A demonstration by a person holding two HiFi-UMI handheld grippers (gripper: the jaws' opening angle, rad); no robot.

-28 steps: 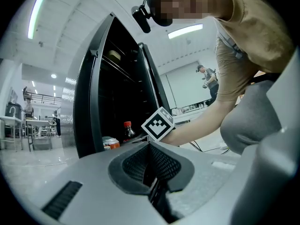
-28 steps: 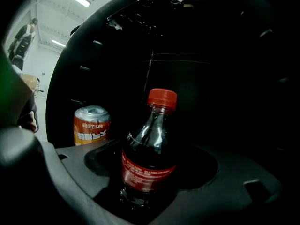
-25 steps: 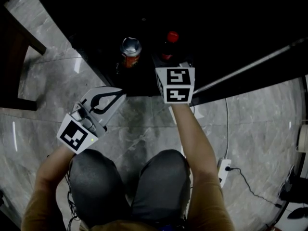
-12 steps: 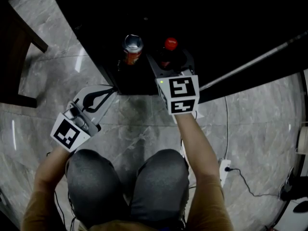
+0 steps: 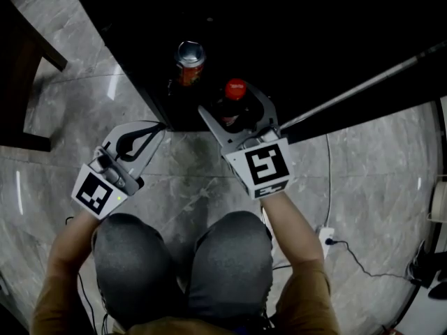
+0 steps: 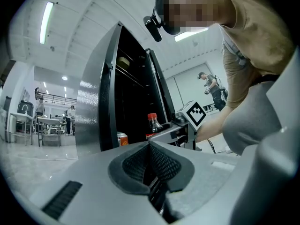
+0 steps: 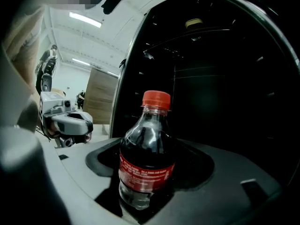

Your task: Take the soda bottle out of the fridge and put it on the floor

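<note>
Over the last second the right hand-held gripper [image 5: 236,112] drew back toward the person, bringing the soda bottle [image 5: 235,91] from deeper inside the fridge [image 5: 293,26] to just within its front edge; its jaws were clamped on the bottle's body, one on each side; the can [image 5: 190,61] stayed where it was, now farther back than the bottle. The left hand-held gripper [image 5: 143,137] had barely moved, hovering over the floor [image 5: 195,187] by the fridge's front edge, jaws together on nothing. By my reading the removal was nearly done; the bottle still had to clear the edge and be lowered to the floor.

The head view showed the bottle only from above, cap and shoulders; the right gripper view showed the bottle [image 7: 147,158] upright, its red label level with the pads and its base hanging free below them; the left gripper view gave a side look at the bottle [image 6: 152,123] and can [image 6: 123,138], and showed its own pads [image 6: 161,161] meeting.
</note>
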